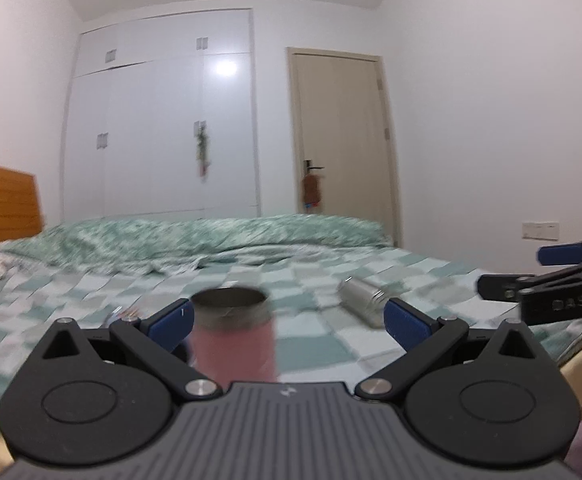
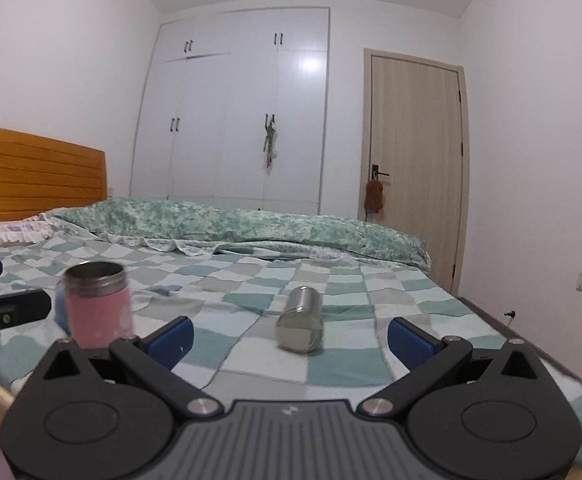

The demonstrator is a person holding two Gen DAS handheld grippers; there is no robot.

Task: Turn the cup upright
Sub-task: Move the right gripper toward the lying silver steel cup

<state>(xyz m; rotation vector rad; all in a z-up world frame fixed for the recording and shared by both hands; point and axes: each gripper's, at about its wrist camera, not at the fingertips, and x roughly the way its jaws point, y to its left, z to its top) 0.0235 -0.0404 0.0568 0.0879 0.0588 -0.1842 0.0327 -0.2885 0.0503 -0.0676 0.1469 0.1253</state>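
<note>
Pink cup [image 2: 98,305] stands upright, mouth up, on the checked bed [image 2: 331,276], left of the steel canister [image 2: 300,319] lying on its side. My left hand-held gripper [image 1: 287,318] and right hand-held gripper [image 2: 289,338] both gape empty; I judge the flip done.

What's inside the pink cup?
The pink cup stands upright on the checked bedsheet, mouth up. Only the dark steel inner wall near the rim shows; the bottom is hidden by the camera angle, so its contents can't be told.
</note>
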